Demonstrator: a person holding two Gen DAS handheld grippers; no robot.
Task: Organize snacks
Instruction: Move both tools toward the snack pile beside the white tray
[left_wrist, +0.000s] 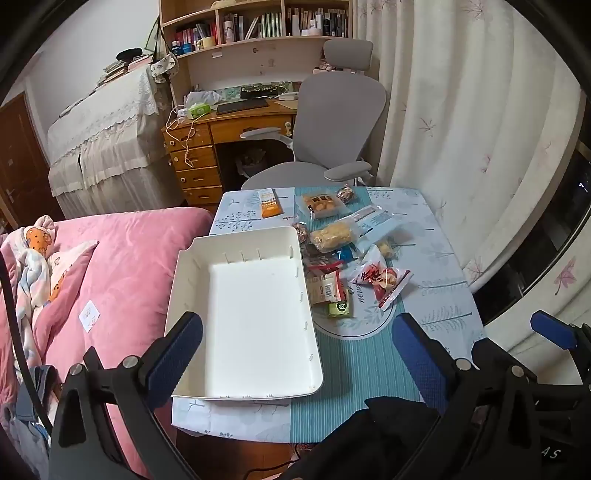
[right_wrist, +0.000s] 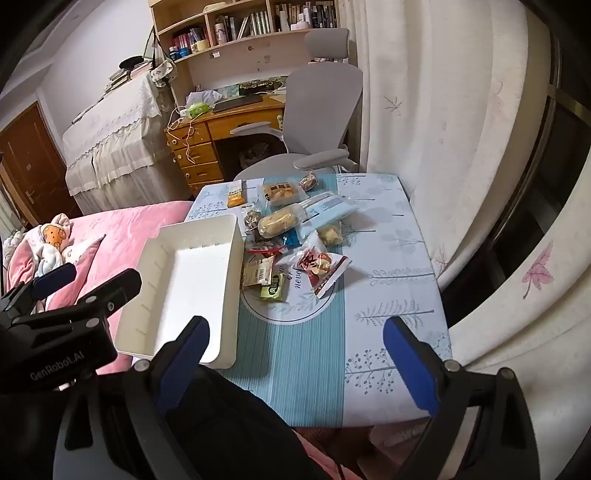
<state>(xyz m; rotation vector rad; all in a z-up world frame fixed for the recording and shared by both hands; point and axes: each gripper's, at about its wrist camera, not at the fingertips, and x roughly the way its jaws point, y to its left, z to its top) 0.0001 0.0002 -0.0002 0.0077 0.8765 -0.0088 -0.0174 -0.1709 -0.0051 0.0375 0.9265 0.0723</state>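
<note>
Here, both grippers hover above the near edge of a small desk covered in a pale blue and teal leaf-print cloth, each tilted downward. The left gripper, black with blue pads, has its jaws spread wide with nothing between them; below it sits the empty white rectangular plastic bin along the desk's left edge, reaching nearly to the near left corner. The right gripper, of the same build, also has its jaws wide and holds nothing; it hangs over the teal strip at the near edge.

The snacks lie in a loose heap just beside the bin's right wall, toward the middle of the desk: a red and white crinkly packet with a large red character, a small green wrapped square, a brown and red labelled sachet, and a clear bag of pale yellow puffed pieces. Nearer the far edge rest a clear tray pack of golden pastries and, toward the far left corner, a flat orange and white bar wrapper.
</note>
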